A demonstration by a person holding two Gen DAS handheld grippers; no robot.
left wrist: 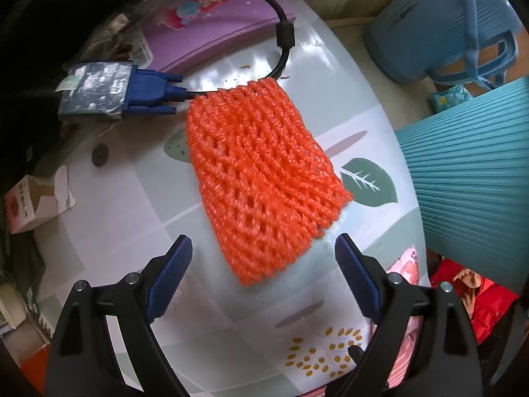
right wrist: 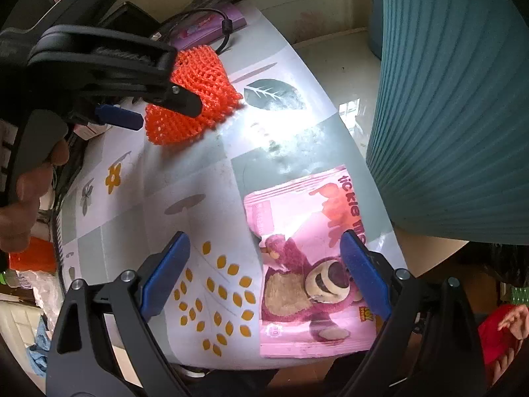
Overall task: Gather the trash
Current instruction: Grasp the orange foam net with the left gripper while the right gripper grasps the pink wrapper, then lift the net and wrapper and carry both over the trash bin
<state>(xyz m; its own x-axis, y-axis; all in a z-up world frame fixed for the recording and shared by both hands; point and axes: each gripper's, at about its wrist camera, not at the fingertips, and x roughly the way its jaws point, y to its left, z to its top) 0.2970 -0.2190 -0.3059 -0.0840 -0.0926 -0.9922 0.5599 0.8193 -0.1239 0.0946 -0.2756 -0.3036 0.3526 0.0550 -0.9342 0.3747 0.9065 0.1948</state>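
Observation:
An orange foam fruit net (left wrist: 264, 178) lies flat on the patterned tablecloth (left wrist: 132, 198). My left gripper (left wrist: 263, 248) hangs open just above the net's near end, one blue pad on either side and nothing pressed. In the right wrist view the left gripper (right wrist: 165, 112) hovers over the same net (right wrist: 205, 79), held by a hand. A pink snack wrapper with a bear print (right wrist: 314, 264) lies flat at the table's edge. My right gripper (right wrist: 264, 238) stands open above it, its right finger over the wrapper's right part.
A teal ribbed bin (right wrist: 446, 99) stands beside the table on the right. A blue VGA plug (left wrist: 152, 91) with black cable, a purple box (left wrist: 205, 23), a coin (left wrist: 100, 154) and a small carton (left wrist: 36, 201) sit beyond and left of the net. A blue stool (left wrist: 439, 26) stands on the floor.

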